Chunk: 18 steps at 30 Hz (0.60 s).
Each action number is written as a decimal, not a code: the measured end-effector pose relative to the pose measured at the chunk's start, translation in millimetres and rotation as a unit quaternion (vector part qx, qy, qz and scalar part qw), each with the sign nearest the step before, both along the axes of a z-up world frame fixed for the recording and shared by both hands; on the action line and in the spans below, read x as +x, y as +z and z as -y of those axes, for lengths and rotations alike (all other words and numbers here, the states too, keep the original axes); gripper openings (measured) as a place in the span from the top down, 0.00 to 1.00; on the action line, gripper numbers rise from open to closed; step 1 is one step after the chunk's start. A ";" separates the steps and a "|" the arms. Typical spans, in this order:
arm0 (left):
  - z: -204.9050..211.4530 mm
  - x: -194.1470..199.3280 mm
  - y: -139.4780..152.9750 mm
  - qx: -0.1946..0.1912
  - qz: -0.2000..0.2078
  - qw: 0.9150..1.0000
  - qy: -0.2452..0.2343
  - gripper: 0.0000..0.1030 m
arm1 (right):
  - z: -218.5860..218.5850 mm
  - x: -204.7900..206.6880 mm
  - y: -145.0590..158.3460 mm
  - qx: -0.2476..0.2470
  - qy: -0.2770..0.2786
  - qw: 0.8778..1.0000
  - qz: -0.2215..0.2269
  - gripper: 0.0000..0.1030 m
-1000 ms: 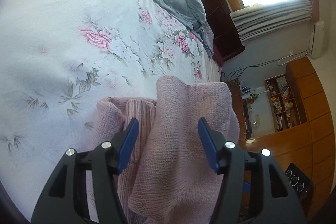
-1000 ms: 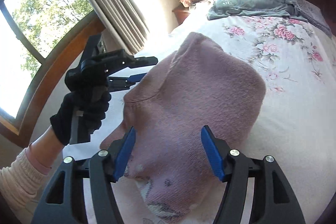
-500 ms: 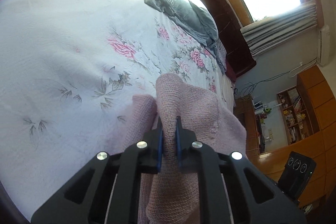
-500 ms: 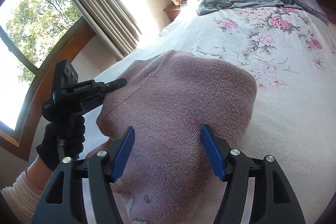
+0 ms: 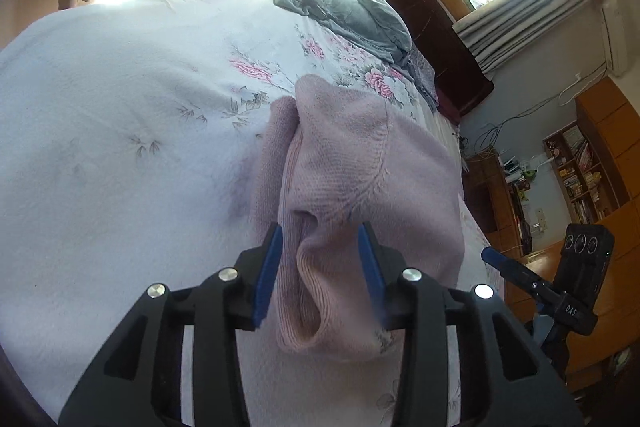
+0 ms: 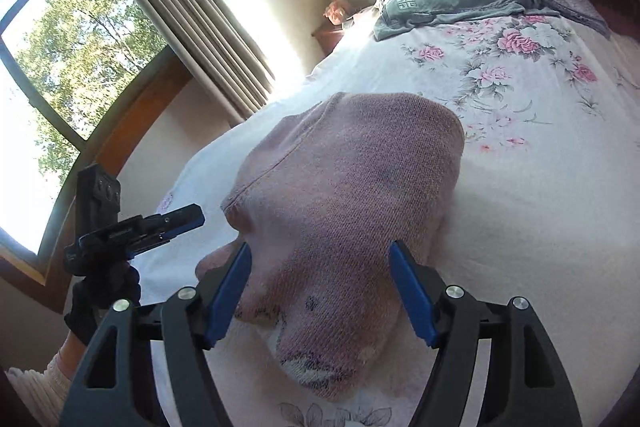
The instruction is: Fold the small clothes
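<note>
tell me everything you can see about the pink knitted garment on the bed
The pink knitted garment is a soft, fine-knit piece with a ribbed band and raised seams, bunched in folds on the white floral bedspread. A darker pattern shows at its near end. The open left gripper and open right gripper straddle it; neither grips.

The pink sweater is a coarse, matt knit with a visible waffle weave and ribbed edge. The bedspread beneath is soft, fuzzy cloth printed with flowers. Both grippers, left and right, are matt black plastic with smooth blue pads and shiny metal pins.
</note>
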<state>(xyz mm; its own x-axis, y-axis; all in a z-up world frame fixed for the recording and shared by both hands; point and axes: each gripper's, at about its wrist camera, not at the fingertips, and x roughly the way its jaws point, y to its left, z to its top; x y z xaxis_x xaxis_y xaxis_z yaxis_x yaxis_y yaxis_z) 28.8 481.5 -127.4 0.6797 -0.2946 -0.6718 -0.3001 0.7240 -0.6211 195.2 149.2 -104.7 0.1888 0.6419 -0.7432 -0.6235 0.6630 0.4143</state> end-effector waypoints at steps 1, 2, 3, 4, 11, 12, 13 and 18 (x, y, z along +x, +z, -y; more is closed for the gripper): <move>8.0 -6.4 -2.0 0.004 -0.007 1.000 -0.006 0.61 | 2.0 -7.2 -2.3 -0.011 -0.003 1.000 0.006 0.30; 15.6 -11.2 -6.8 0.005 -0.016 1.000 -0.012 0.61 | 3.2 -13.5 -5.7 -0.028 -0.008 1.000 0.011 0.29; 21.3 -14.0 -11.2 0.000 -0.020 1.000 -0.019 0.61 | 4.6 -18.8 -10.2 -0.045 -0.016 0.999 0.015 0.29; 25.5 -15.4 -16.8 -0.005 -0.024 0.999 -0.025 0.61 | 6.8 -22.3 -15.1 -0.054 -0.023 0.998 0.013 0.28; 21.5 -29.4 -40.3 -0.060 -0.034 0.998 -0.005 0.88 | 24.4 -25.0 -39.2 -0.041 -0.038 0.997 -0.051 0.28; 19.6 -36.9 -43.7 -0.075 -0.033 0.997 0.004 0.88 | 27.4 -26.6 -39.4 -0.035 -0.038 0.997 -0.058 0.28; 19.4 -43.4 -48.0 -0.081 -0.036 0.996 0.012 0.88 | 30.0 -27.4 -40.7 -0.030 -0.037 0.997 -0.065 0.28; 14.7 -49.6 -64.2 -0.111 -0.037 0.993 0.023 0.88 | 26.5 -31.4 -67.9 -0.035 -0.025 0.991 -0.125 0.27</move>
